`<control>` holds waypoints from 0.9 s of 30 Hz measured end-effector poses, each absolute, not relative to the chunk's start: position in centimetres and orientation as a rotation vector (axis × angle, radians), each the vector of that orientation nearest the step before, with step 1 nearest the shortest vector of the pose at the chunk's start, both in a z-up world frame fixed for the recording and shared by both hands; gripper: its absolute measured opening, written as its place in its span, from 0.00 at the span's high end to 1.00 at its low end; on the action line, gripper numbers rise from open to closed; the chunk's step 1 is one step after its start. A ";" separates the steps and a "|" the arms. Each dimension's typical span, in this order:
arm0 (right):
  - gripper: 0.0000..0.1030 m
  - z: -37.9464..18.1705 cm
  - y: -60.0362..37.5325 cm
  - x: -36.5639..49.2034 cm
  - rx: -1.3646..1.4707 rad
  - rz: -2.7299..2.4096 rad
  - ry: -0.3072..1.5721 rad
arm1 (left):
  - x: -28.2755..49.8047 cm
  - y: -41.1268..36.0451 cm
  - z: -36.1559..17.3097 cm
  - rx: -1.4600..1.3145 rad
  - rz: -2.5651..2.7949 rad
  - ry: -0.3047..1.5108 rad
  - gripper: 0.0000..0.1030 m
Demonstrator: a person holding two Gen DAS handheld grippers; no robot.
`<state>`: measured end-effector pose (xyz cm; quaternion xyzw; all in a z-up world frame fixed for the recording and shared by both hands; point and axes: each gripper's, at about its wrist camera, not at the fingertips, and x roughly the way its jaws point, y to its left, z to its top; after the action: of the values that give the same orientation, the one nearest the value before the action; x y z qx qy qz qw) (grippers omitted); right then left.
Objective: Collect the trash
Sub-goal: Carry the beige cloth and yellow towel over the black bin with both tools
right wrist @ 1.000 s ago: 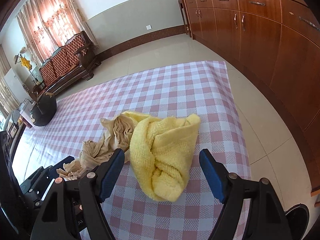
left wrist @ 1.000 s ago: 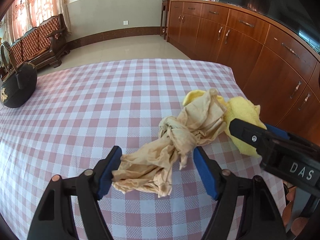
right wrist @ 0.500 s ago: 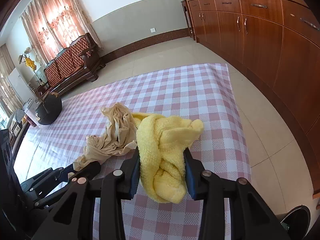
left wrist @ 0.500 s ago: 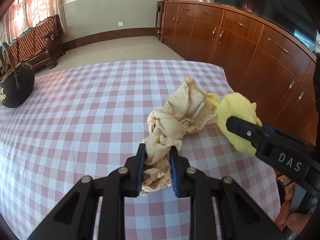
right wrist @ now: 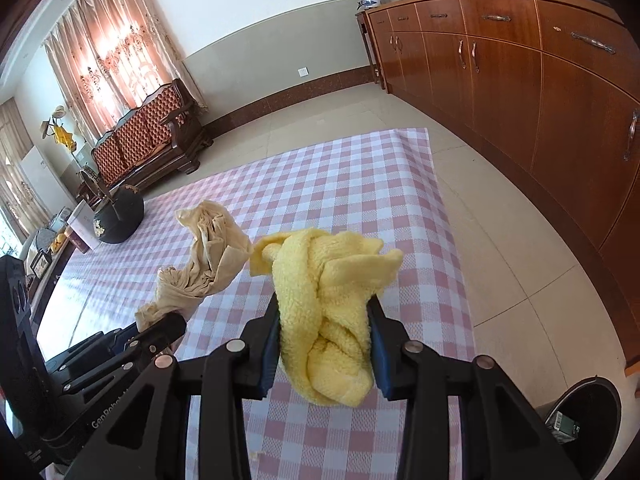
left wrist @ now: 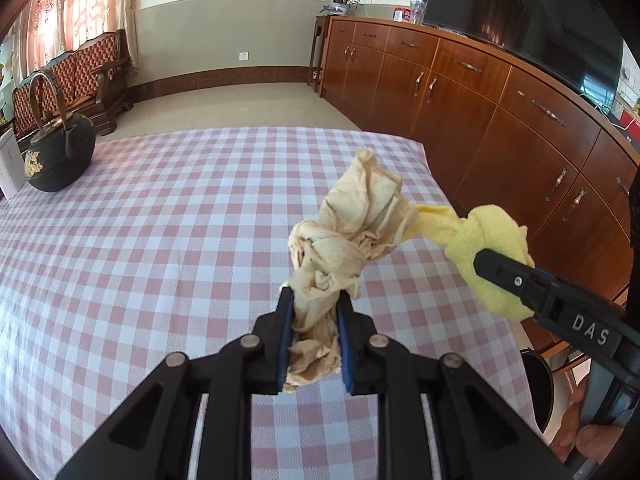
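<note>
A table under a pink-and-white checked tablecloth (left wrist: 160, 240) fills the near part of both views. Beyond its far edge lies a pale tiled floor (right wrist: 320, 112), and a long run of brown wooden cabinets (left wrist: 480, 92) stands along the right side of the room. A wooden sofa with orange cushions (right wrist: 148, 140) sits against the far left wall under the curtains. A black kettle (left wrist: 60, 156) with a hoop handle stands at the far left corner of the table.

The left gripper (left wrist: 314, 316) points forward and down over the cloth, its jaws pinched almost together on the lower end of a crumpled beige rag (left wrist: 352, 232). The rag rises from the blue pads and its upper folds stand clear above the table. The right gripper (right wrist: 324, 336) is tilted the same way just to the right, near the table's right edge, its jaws partly closed and pressing both sides of a bunched yellow towel (right wrist: 328, 300). The towel bulges above the pads and hangs a little below them. One corner of the towel touches the upper folds of the rag.

To the right of the table the floor is open up to the cabinets. A dark bin (right wrist: 580, 412) stands on the floor near the table's near right corner, with something small and green inside.
</note>
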<state>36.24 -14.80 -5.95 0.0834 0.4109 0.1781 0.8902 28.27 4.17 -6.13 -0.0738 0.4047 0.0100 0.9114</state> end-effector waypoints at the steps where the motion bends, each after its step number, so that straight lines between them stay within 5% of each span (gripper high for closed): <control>1: 0.61 -5.7 -15.0 35.5 0.173 0.371 0.852 | 27.8 4.1 -6.0 -0.161 0.018 0.835 0.79; 27: 0.61 -2.6 -21.2 19.2 0.195 0.358 0.799 | 16.5 0.5 -3.4 -0.177 -0.057 0.780 0.79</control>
<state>19.20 -21.20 -2.56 0.0945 0.3862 0.1733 0.9011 16.48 0.49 -3.41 -0.0861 0.3797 -0.0278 0.9207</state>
